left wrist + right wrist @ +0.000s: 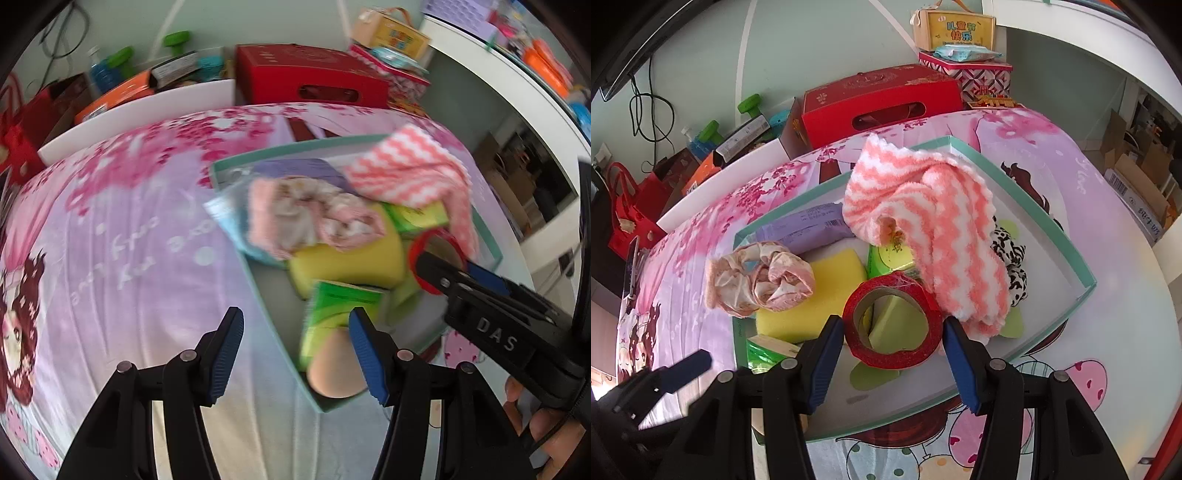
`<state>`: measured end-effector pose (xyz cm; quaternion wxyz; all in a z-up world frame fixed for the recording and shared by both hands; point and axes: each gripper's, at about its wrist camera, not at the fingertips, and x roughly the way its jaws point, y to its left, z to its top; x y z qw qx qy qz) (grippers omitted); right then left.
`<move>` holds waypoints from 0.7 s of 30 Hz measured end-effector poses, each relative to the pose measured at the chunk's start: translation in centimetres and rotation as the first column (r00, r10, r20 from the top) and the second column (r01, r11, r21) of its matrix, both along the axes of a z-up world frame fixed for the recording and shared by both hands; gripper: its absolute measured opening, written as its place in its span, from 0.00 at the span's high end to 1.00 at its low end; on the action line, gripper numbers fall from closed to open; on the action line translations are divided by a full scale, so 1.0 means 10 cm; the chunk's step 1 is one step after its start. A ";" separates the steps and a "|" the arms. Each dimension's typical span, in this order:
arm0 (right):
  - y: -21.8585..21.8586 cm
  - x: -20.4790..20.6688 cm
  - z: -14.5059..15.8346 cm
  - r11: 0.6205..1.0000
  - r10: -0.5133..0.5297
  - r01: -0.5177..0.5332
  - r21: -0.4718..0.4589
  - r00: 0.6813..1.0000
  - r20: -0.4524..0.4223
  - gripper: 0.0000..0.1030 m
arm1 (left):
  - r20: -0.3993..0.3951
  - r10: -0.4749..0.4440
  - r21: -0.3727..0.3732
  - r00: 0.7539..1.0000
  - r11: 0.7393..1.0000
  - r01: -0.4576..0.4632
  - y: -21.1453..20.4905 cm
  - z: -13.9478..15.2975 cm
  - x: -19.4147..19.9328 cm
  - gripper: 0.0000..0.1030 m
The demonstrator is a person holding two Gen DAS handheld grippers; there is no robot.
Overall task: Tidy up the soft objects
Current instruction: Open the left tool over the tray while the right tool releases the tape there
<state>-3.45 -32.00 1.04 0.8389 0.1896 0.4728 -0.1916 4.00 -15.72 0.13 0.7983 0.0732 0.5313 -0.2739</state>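
Most soft items already lie in the teal-rimmed box [1027,173].
Right gripper [892,343] clasps the red tape roll [892,325] over the box; left gripper [295,347] stands released, empty, at the rim. Coral zigzag cloth [923,221] remains unfolded.

Left claw [295,350] gapes empty over the box rim [273,306]; right claw [448,258] grips red tape [419,266].

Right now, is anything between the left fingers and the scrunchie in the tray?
Yes. A green packet and the yellow sponge lie between the open left gripper and the scrunchie; the tray wall also crosses that path.
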 end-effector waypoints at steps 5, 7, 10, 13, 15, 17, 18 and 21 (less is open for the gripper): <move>0.00 0.02 -0.04 1.000 -0.001 0.001 -0.009 1.000 -0.026 0.42 | -0.006 0.094 -0.013 0.996 0.995 -0.094 0.24 0.02 0.14 0.41; -0.01 0.03 -0.05 1.000 -0.008 0.007 -0.012 0.999 -0.037 0.40 | -0.014 0.136 -0.009 0.991 0.991 -0.136 0.35 0.00 0.20 0.41; -0.04 0.02 -0.07 1.000 -0.021 0.020 -0.015 0.999 -0.049 0.28 | -0.028 0.195 0.011 0.980 0.981 -0.195 0.46 -0.06 0.27 0.37; -0.06 0.01 -0.07 0.999 -0.038 0.038 -0.019 0.998 -0.051 0.20 | -0.010 0.241 0.055 0.970 0.969 -0.240 0.53 -0.12 0.31 0.28; -0.08 0.00 -0.07 0.999 -0.047 0.046 -0.019 0.998 -0.052 0.10 | 0.005 0.258 0.065 0.966 0.964 -0.258 0.55 -0.13 0.32 0.25; -0.09 0.00 -0.08 0.998 -0.058 0.057 -0.020 0.997 -0.051 0.01 | 0.012 0.274 0.070 0.962 0.959 -0.274 0.57 -0.15 0.34 0.17; -0.10 -0.01 -0.08 0.998 -0.064 0.063 -0.023 0.997 -0.050 0.00 | 0.016 0.283 0.073 0.959 0.956 -0.283 0.58 -0.16 0.34 0.12; -0.09 -0.01 -0.07 0.997 -0.072 0.071 -0.029 0.996 -0.048 0.00 | 0.034 0.310 0.084 0.950 0.946 -0.312 0.62 -0.19 0.36 0.06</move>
